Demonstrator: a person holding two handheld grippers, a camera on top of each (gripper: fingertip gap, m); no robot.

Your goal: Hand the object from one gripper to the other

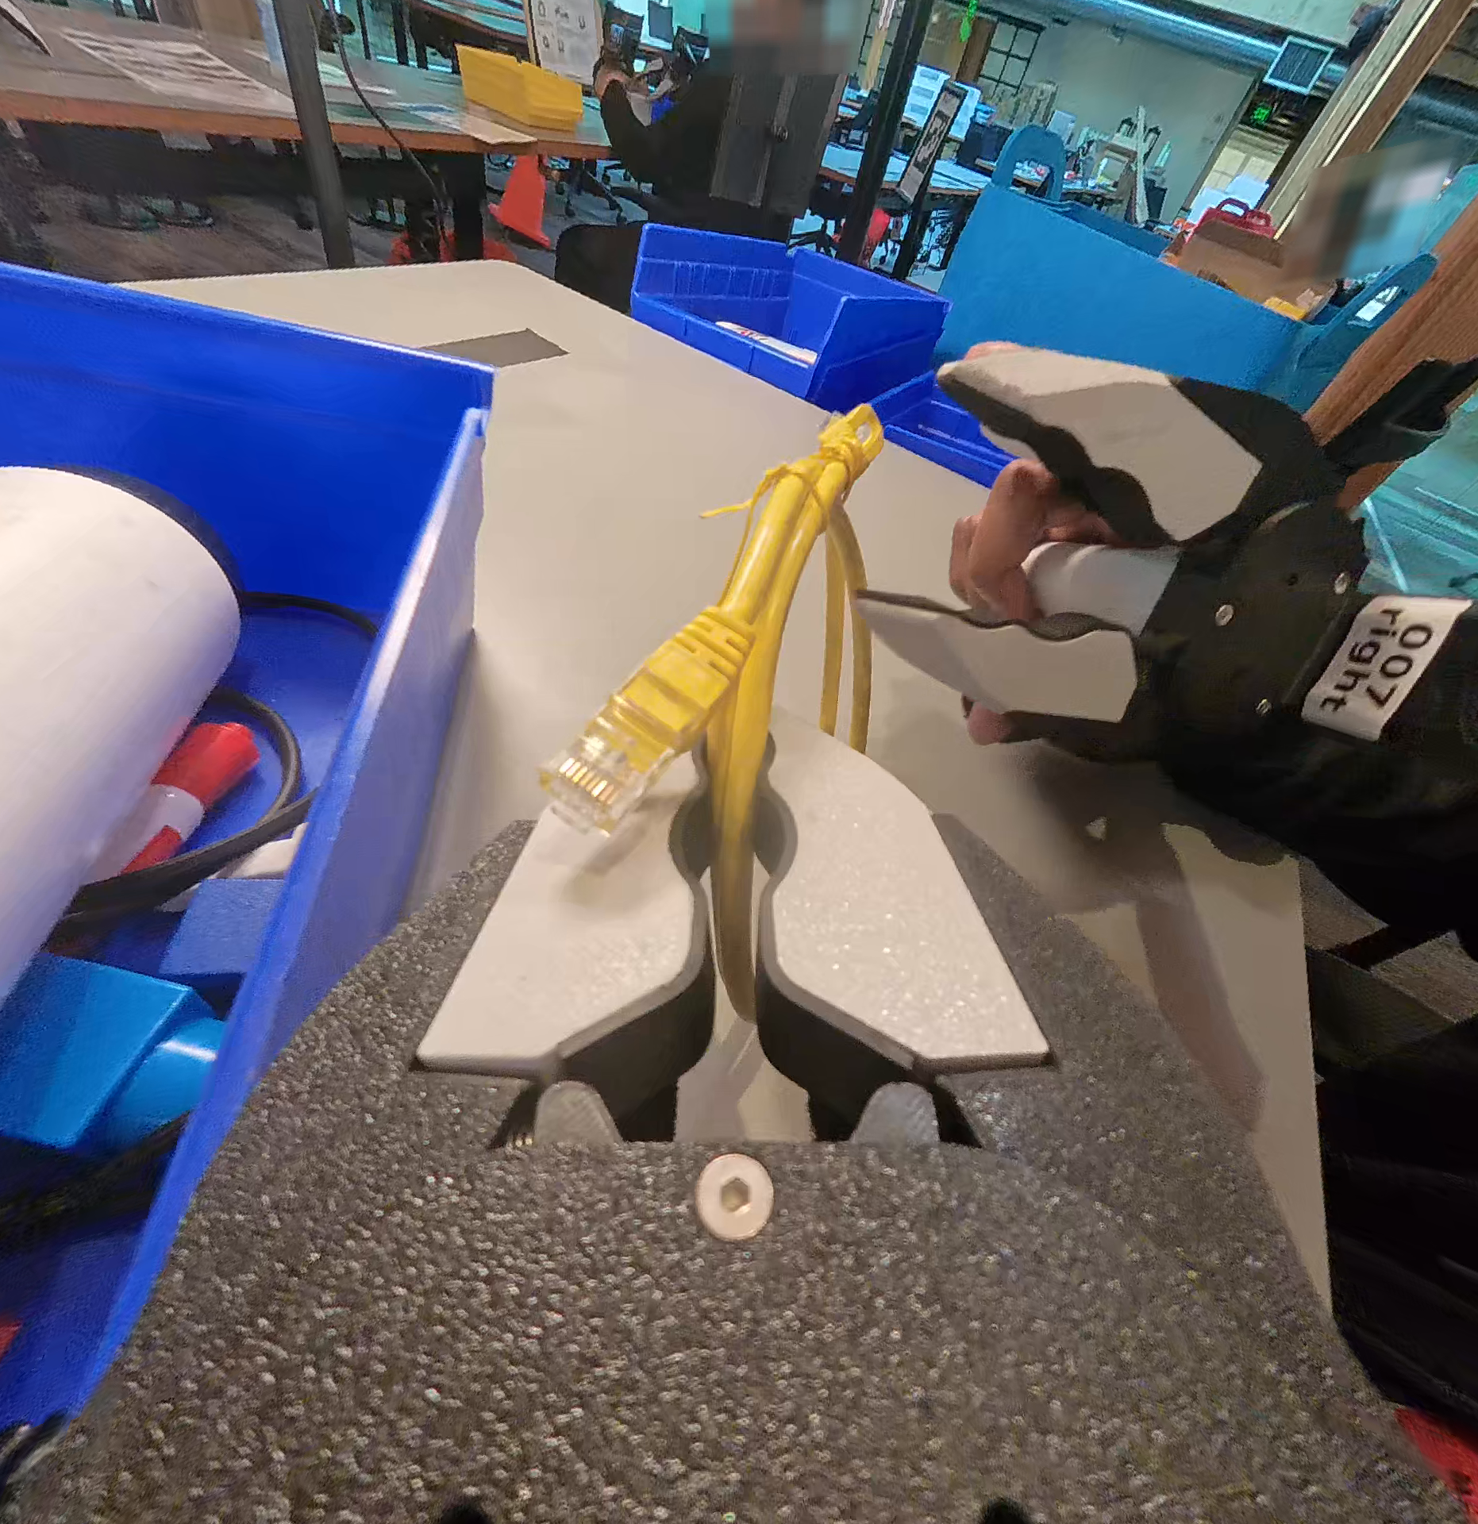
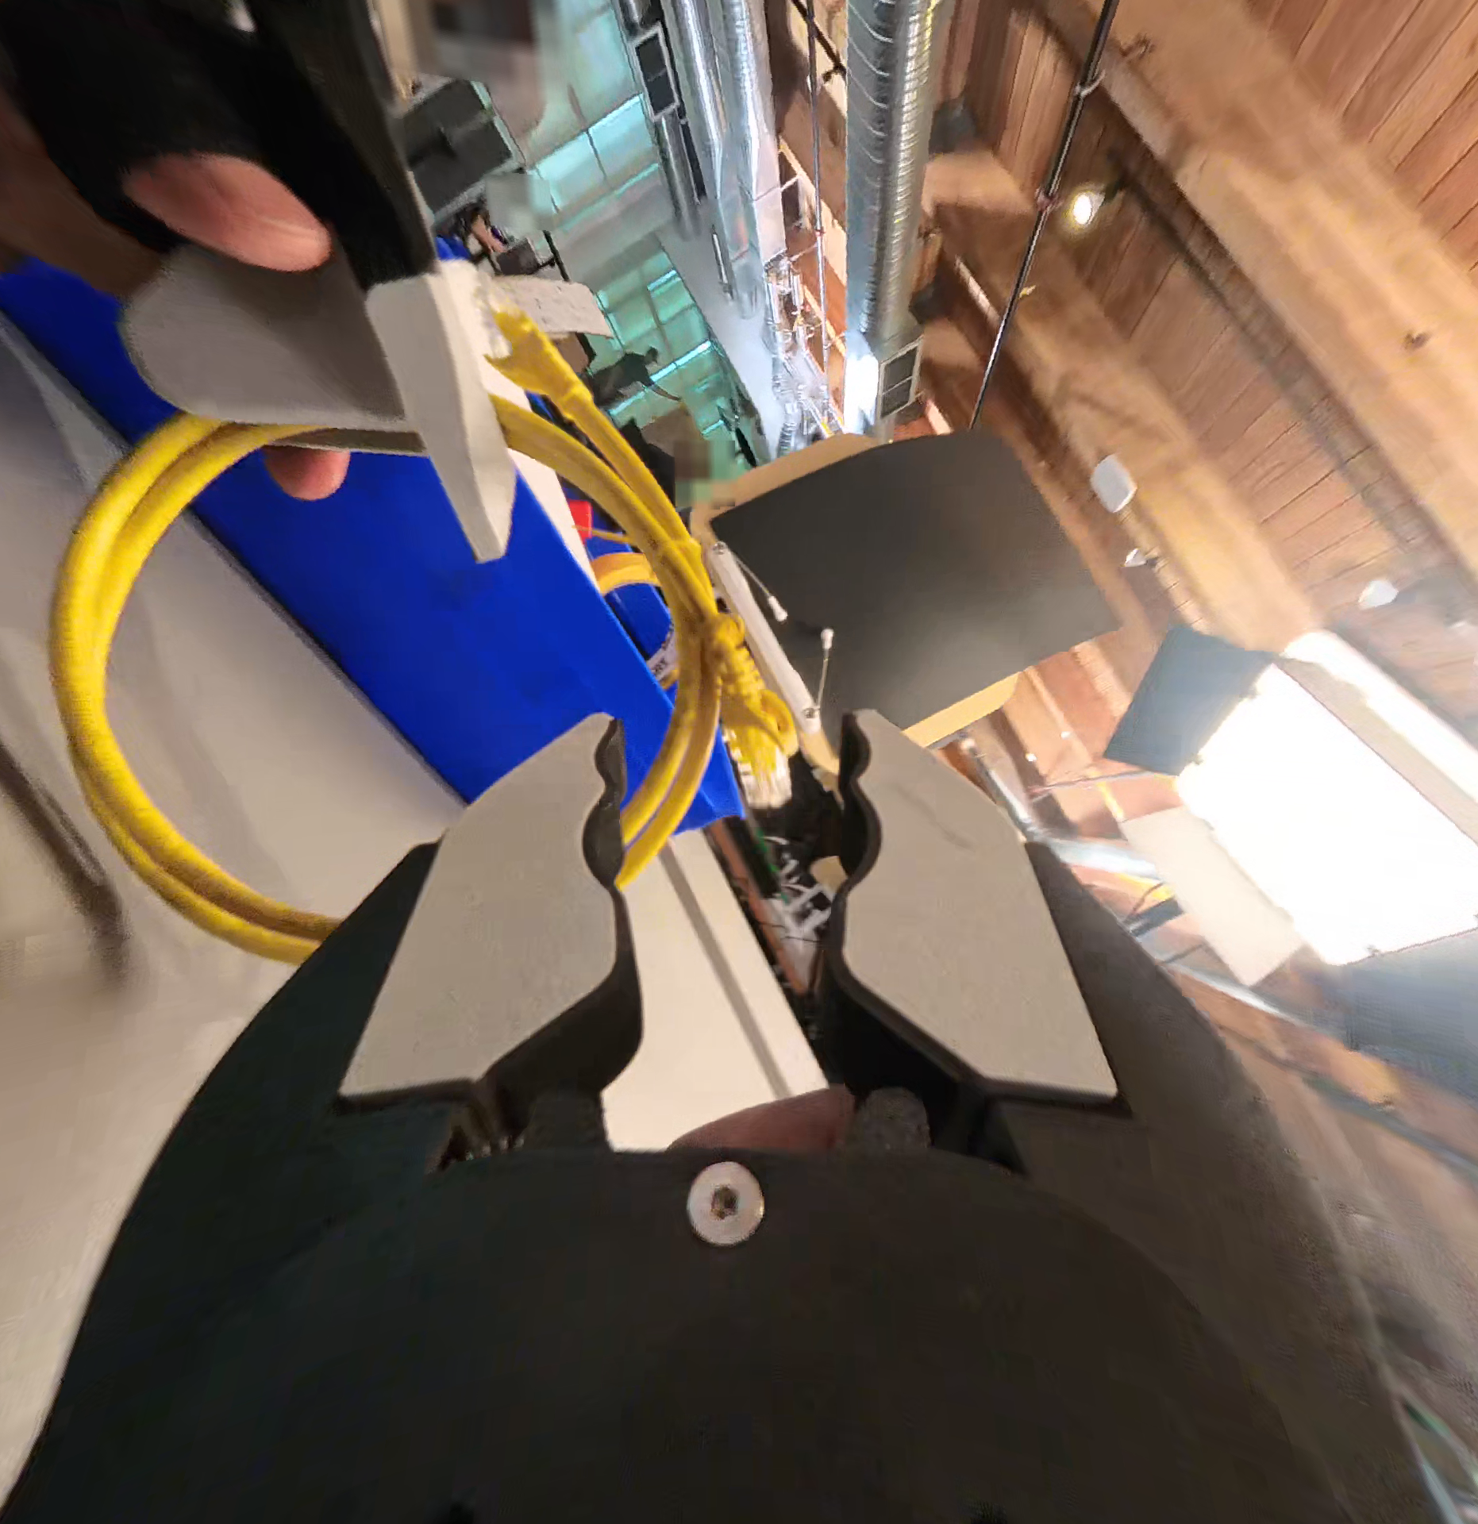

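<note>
A coiled yellow network cable [image 1: 752, 627] with a clear plug stands up out of my left gripper [image 1: 740, 767], whose two pads are shut on its strands above the grey table [image 1: 637, 462]. My right gripper [image 1: 909, 495] is open just to the right of the coil, and its lower finger is close to the thin loop without pressing on it. In the right wrist view the right gripper [image 2: 731, 734] has a wide gap between its pads. The cable [image 2: 101, 594] runs past its left finger, with the tied end and plug just beyond the tips. The left gripper [image 2: 422, 429] shows at upper left, clamped on the cable.
A large blue bin [image 1: 224, 396] stands at the left with a white cylinder [image 1: 76, 660], a red marker [image 1: 200, 775] and a black cord inside. More blue bins [image 1: 802, 322] sit at the table's far edge. A person's hand holds the right gripper's handle.
</note>
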